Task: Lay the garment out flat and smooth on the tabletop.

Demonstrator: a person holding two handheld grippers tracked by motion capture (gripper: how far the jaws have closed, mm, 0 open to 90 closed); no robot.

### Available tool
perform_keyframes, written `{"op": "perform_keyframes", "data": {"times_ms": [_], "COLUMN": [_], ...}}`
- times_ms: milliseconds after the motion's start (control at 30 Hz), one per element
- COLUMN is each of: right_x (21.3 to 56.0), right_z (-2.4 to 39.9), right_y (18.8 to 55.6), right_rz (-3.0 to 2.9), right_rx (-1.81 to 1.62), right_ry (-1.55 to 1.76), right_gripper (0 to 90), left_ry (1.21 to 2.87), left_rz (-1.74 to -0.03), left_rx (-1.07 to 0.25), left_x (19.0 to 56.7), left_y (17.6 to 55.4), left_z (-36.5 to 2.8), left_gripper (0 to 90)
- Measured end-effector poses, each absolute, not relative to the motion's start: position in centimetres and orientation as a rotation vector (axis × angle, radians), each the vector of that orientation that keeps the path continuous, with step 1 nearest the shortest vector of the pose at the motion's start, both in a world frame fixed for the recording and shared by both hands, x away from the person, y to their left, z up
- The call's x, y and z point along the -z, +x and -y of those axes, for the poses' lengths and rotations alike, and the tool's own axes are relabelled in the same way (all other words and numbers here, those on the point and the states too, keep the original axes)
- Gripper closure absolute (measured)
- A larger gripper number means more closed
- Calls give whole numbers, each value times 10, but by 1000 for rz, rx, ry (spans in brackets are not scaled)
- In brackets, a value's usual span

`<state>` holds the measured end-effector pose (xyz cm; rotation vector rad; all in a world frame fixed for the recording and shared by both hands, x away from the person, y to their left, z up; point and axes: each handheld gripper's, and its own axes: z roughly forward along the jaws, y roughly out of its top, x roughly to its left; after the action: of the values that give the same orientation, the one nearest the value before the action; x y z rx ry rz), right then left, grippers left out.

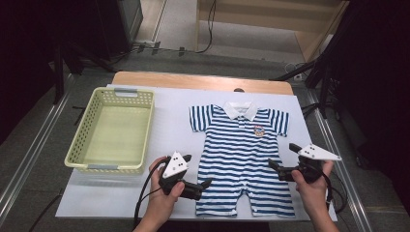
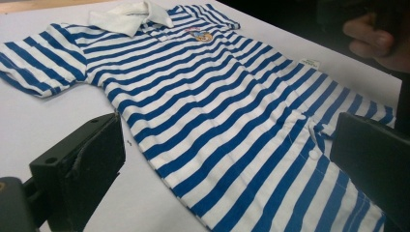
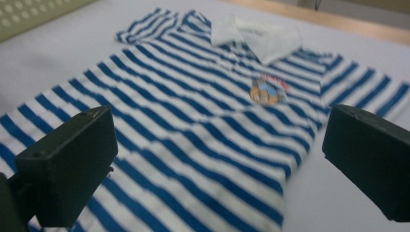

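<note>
A blue-and-white striped baby romper (image 1: 244, 159) lies flat and spread out on the white sheet (image 1: 169, 125) that covers the worktop (image 1: 203, 81), its white collar (image 1: 240, 109) at the far end and its two legs toward the person.

The left gripper (image 1: 199, 170) hovers just beside the romper's left edge, near the leg end, with its jaws pointing across toward the garment. Its jaws are spread wide with nothing pinched between them; in the left gripper view the striped cloth (image 2: 232, 125) stretches out ahead of and between the two black jaws, the collar at the far left.

The right gripper (image 1: 282, 160) sits at the opposite side, close to the romper's right edge at about waist level, jaws turned inward toward the cloth. These too stand well apart and grip nothing; in the right gripper view the garment's chest badge (image 3: 266, 91) lies ahead between the jaws.

Beyond the left gripper, well apart from the romper, stands a pale green basket (image 1: 77, 145) on the sheet.
</note>
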<state>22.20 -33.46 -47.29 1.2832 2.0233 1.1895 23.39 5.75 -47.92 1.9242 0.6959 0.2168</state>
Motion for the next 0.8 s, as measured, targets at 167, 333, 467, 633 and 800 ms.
{"op": "perform_keyframes", "data": {"times_ms": [167,333,467,633,800], "right_x": [495,516,524,525,524], "right_z": [343,351,351,347,361], "right_y": [182,156,150,149,146], "right_rz": [-2057,-2037,-2072,-2121,-2134], "right_rx": [-1142,-1052,-959,-905,-936], "right_ry": [1319,1486,1515,1448,1478], "right_gripper": [50,349,584,839,856], "left_ry": [1966,1976,1964,1981,1959], "left_rz": [-685,-722,-738,-729,-738], "left_rx": [-189,-189,-190,-207,-186], "left_x": [491,502,504,506,506], "left_y": [223,219,218,217,218], "left_z": [-52,-56,-59,-56,-60], "left_gripper": [0,0,0,0,0]}}
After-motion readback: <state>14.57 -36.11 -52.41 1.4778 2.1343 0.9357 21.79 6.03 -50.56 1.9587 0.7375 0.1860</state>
